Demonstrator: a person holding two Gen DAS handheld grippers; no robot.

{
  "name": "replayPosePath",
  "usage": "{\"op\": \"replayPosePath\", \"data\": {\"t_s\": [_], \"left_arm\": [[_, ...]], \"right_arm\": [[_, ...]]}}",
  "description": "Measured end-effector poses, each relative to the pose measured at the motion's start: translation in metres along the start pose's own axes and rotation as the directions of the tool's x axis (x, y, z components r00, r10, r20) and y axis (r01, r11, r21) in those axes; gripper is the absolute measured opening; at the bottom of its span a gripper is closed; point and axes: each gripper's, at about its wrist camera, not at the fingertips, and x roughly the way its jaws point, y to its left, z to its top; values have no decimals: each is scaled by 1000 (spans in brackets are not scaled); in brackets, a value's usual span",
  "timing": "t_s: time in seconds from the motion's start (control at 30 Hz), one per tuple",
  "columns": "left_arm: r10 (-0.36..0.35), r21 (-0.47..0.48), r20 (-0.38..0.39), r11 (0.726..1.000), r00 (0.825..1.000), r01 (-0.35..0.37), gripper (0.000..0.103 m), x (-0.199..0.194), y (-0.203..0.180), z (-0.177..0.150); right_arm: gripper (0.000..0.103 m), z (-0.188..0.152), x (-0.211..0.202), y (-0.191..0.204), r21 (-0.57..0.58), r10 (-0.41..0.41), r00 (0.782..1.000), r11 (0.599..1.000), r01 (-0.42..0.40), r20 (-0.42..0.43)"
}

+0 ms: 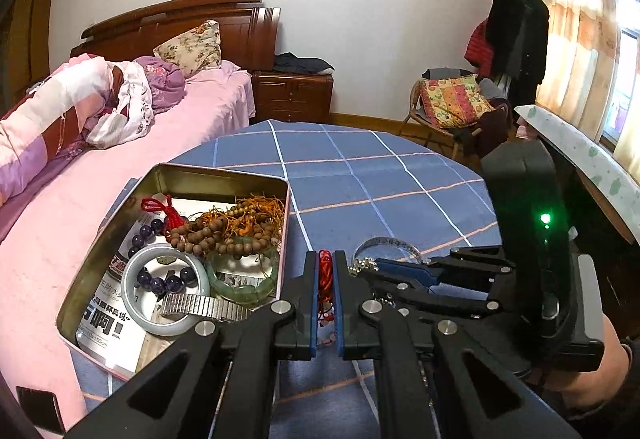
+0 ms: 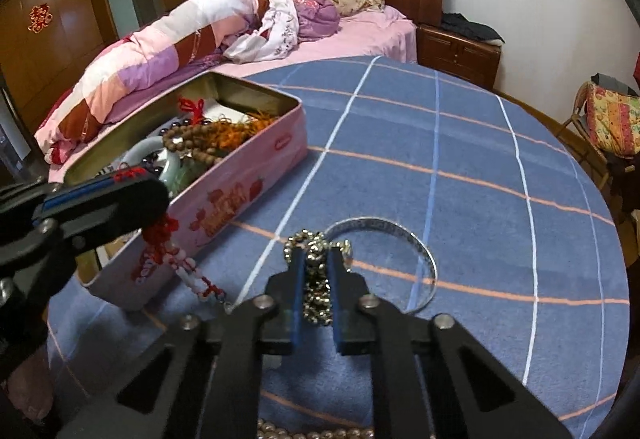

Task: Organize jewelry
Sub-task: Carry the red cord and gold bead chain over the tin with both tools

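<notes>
An open pink tin (image 1: 176,175) (image 2: 248,175) on the blue checked table holds wooden beads (image 1: 224,231), a pale jade bangle (image 1: 132,279), a green bracelet (image 1: 244,283), purple beads and a metal watch band. My left gripper (image 1: 325,259) (image 2: 132,179) is shut on a red cord bracelet (image 1: 325,275) with pink beads (image 2: 180,259), held beside the tin's near wall. My right gripper (image 2: 316,259) (image 1: 400,267) is shut on a silver bead chain (image 2: 316,279) (image 1: 362,265) next to a silver bangle (image 2: 384,231) (image 1: 388,243) on the cloth.
A string of pearl-like beads (image 2: 312,433) lies at the bottom edge of the right wrist view. A bed with pink bedding (image 1: 160,119) lies left of the table. A nightstand (image 1: 292,95), a chair with a cushion (image 1: 456,99) and a white board (image 1: 580,155) stand behind.
</notes>
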Motion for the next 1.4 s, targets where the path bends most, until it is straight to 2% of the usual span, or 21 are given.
{"op": "replayPosePath", "data": {"t_s": [0.07, 0.3, 0.67, 1.1, 1.4], "left_arm": [[0, 0, 2, 1000, 1000, 0, 5, -1, 0, 1], [0, 9, 28, 1000, 1000, 0, 5, -10, -2, 8], [-6, 13, 97, 1000, 995, 4, 5, -30, -2, 30], [-8, 6, 178, 1000, 984, 7, 5, -58, 11, 57], [40, 2, 211, 999, 977, -42, 5, -70, 27, 65]], "right_arm": [[8, 0, -3, -2, 14, 8, 1000, 1000, -8, 16], [8, 7, -34, -7, 45, 15, 993, 999, -21, 117], [8, 22, -80, -9, 50, -22, 970, 999, 10, 244], [8, 35, -108, 3, 23, -23, 944, 1000, 16, 328], [8, 45, -113, 15, -5, -1, 936, 1000, 3, 352]]}}
